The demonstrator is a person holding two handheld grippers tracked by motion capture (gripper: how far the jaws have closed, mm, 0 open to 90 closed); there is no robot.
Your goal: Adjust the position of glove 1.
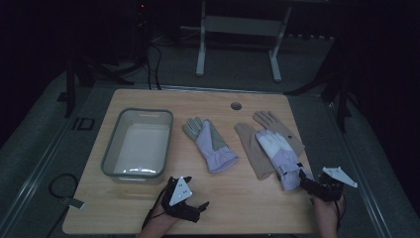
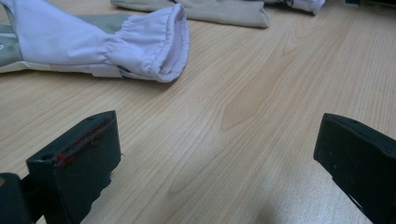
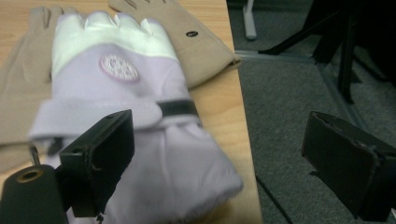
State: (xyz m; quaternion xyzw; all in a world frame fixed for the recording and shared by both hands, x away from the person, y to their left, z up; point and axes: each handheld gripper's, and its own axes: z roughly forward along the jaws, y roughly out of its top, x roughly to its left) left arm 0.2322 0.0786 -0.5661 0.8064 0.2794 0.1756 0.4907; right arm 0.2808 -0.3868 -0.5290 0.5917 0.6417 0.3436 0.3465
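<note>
Now we are looking down on a wooden table (image 1: 148, 198) carrying, from largest to smallest, a clear plastic bin (image 1: 138, 144) at the left, a pair of tan gloves (image 1: 255, 148) at the right, and two lilac gloves. One lilac glove (image 1: 210, 144) is lying alone in the middle, near the bin; the other lilac glove (image 1: 282, 153) is lying on top of the tan pair, its cuff close to the table's right edge. The right gripper (image 1: 308, 182) is hovering at that cuff with jaws spread wide and gripping nothing; in the right gripper view one jaw is sitting over the cuff (image 3: 177, 186) while the other is hanging out past the table edge, above the floor (image 3: 299, 93). We are judging the main risk to be a closure that catches too little cloth, or drags the glove off the edge, or lifts a tan glove with it. The left gripper (image 1: 190, 210) is resting released near the front edge, with bare wood between it and the middle glove's cuff (image 2: 163, 46). Open room is lying along the front of the table.
</note>
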